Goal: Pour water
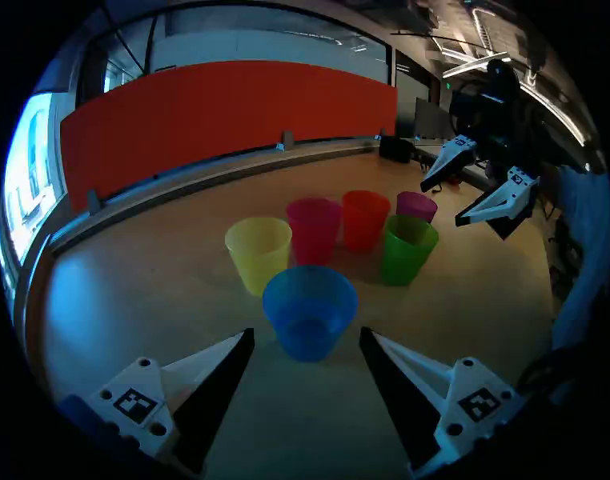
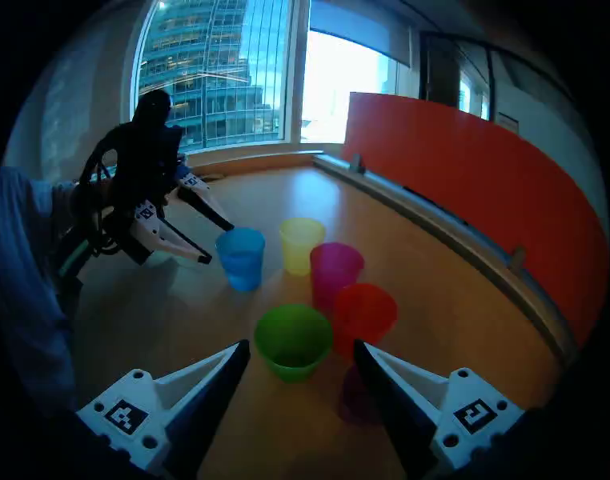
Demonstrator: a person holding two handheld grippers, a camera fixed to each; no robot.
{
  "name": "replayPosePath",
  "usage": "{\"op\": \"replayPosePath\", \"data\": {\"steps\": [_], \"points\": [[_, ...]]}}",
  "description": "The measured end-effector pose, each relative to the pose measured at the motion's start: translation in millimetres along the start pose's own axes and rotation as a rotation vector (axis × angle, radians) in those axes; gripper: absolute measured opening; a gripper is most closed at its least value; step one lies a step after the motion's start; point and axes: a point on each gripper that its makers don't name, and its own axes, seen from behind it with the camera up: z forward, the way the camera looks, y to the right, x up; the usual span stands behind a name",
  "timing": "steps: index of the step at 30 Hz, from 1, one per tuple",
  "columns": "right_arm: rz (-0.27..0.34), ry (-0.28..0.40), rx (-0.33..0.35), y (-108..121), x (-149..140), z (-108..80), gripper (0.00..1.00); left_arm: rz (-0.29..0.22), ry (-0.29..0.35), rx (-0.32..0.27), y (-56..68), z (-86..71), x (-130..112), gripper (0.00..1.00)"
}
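Six cups [image 1: 314, 230], five behind blue cup [image 1: 309, 310]. Left hand-held gripper [image 1: 306, 330], right hand-held gripper [image 2: 301, 343]: spread, empty. Off-centre pinch may topple blue cup.

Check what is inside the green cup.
The right gripper view looks down into the green cup: only its green inner wall and floor show, no object. Its near wall covers part of the floor, and clear water cannot be ruled out.

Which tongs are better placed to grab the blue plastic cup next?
Left, probably. The left tongs are open with the blue plastic cup just ahead of their tips. The right tongs, also open, face the green plastic cup, and the blue one sits farther from them.
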Motion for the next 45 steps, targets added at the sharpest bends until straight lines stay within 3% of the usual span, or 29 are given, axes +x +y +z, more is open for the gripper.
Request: {"op": "replayPosePath", "data": {"steps": [12, 35, 41, 45], "points": [[-0.002, -0.033, 0.006, -0.3, -13.4, 14.0, 1.00, 0.017, -0.024, -0.017, 2.1, 20.4, 1.2, 0.98], [0.002, -0.056, 0.023, -3.0, -17.3, 32.0, 1.00, 0.023, -0.036, -0.028, 1.7, 41.4, 4.0, 0.98], [0.000, -0.060, 0.027, -4.3, -18.0, 36.2, 1.00, 0.029, -0.040, -0.031, 2.4, 42.4, 3.8, 0.86], [0.002, -0.062, 0.030, -5.3, -18.2, 38.5, 1.00, 0.035, -0.041, -0.030, 3.6, 43.1, 3.8, 0.85]]}}
